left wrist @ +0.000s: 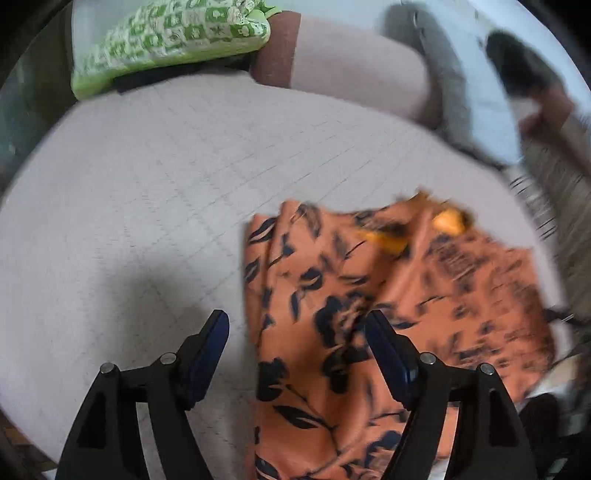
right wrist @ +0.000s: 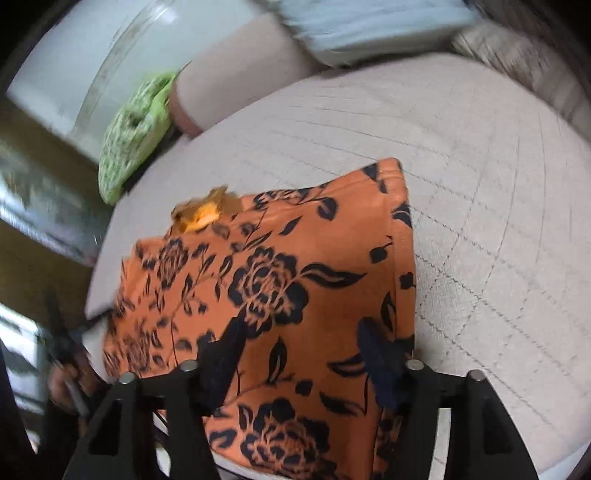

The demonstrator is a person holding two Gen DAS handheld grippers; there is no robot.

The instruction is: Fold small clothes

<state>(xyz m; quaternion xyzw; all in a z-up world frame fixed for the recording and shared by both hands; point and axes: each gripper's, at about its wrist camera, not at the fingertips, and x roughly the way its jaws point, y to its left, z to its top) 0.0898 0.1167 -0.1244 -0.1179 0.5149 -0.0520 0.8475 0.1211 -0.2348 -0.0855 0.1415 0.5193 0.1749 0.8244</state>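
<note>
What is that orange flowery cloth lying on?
The orange floral garment lies on a pale quilted bed cover. Whatever is beneath the cloth itself is hidden. Both grippers, left and right, hang open above it.

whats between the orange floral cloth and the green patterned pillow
Only bare quilted bed cover lies between the orange floral cloth and the green patterned pillow; both wrist views show that stretch.

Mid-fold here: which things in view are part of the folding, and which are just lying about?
In the job:
orange floral garment
left tool, open
right tool, open

Lying about:
green patterned cushion
grey quilted cover
light blue pillow
</note>
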